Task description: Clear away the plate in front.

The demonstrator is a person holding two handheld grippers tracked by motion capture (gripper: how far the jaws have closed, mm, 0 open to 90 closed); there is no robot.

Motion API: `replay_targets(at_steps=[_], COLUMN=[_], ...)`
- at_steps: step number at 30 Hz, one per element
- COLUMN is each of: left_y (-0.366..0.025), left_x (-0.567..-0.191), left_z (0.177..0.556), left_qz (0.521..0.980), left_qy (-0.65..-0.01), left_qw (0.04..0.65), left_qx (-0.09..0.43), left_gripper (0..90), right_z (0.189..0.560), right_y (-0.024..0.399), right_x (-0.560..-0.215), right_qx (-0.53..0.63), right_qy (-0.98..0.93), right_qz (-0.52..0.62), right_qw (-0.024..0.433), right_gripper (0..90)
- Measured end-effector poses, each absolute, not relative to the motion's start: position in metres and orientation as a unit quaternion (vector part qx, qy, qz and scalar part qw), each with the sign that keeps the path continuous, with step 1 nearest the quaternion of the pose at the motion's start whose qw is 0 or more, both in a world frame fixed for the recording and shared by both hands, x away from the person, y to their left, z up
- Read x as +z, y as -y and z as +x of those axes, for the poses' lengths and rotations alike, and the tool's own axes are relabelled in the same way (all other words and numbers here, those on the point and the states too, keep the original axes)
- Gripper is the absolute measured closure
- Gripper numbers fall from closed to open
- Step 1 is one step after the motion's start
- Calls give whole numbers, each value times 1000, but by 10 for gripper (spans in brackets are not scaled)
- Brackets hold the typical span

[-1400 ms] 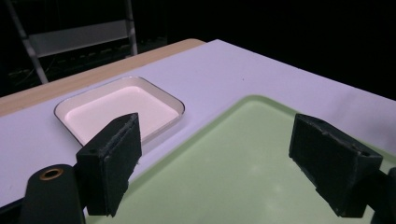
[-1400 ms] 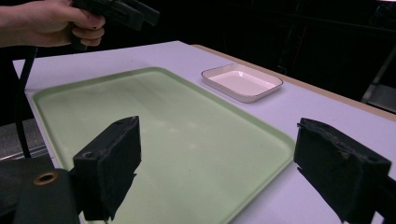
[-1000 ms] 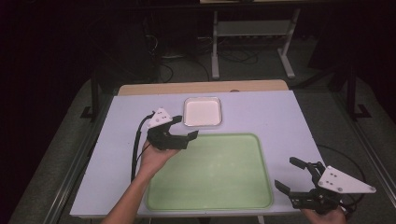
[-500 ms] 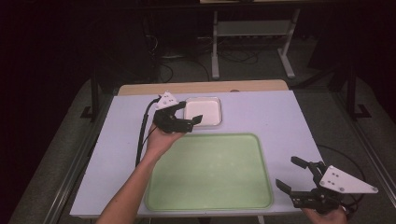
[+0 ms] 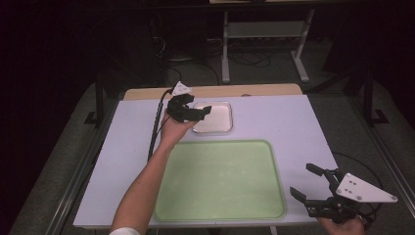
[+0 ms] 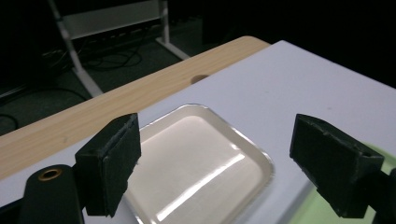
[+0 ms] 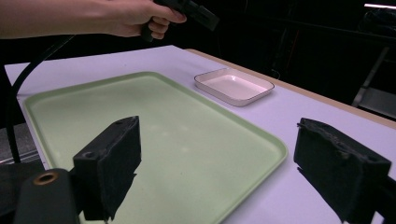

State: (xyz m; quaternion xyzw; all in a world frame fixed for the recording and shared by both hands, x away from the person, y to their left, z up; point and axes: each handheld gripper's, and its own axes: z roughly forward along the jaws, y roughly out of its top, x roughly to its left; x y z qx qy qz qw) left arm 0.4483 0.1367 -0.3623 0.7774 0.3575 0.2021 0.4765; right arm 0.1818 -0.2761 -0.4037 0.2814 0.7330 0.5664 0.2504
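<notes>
A small white metal tray (image 5: pixel 215 120) lies empty at the far middle of the table, in front of a large light-green tray (image 5: pixel 220 181), also empty. My left gripper (image 5: pixel 199 113) hovers over the white tray's left edge, open, with nothing between its jaws. In the left gripper view the white tray (image 6: pixel 187 158) lies just below and between the open jaws of that gripper (image 6: pixel 215 163). My right gripper (image 5: pixel 303 179) is held open and empty by the table's front right corner, beside the green tray (image 7: pixel 140 116). The white tray (image 7: pixel 233 86) shows farther off.
The white table (image 5: pixel 293 122) has a wooden strip (image 5: pixel 220 91) along its far edge. A metal stand (image 5: pixel 264 44) and cables sit on the dark floor beyond. The left gripper's cable (image 5: pixel 155 127) trails down the table's left side.
My left gripper has moved away from the green tray's far left corner to the white tray's left edge, staying open. The right gripper has held still.
</notes>
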Motion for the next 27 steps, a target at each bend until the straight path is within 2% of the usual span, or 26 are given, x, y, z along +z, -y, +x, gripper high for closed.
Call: replay_targets(at_steps=[6, 13, 19, 21, 27], left_y=[-140, -138, -141, -142, -144], left_x=[-365, -383, -398, -403, -413], left_z=[470, 486, 495, 497, 502], left_qz=[763, 764, 762, 763, 763], left_qy=[-386, -414, -443, -448, -470], left_qw=[481, 454, 436, 429, 407], left_qx=[195, 196, 183, 183, 178], left_gripper=[170, 197, 261, 314, 394], right_z=[182, 183, 182, 182, 182], right_y=[277, 278, 279, 278, 279], right_x=[-404, -403, -403, -403, -403], right_qx=[566, 563, 562, 561, 559], right_qy=[-732, -734, -735, -735, -736], right_qz=[281, 282, 281, 281, 281], right_qw=[253, 255, 256, 257, 257], right_gripper=[139, 139, 139, 139, 139])
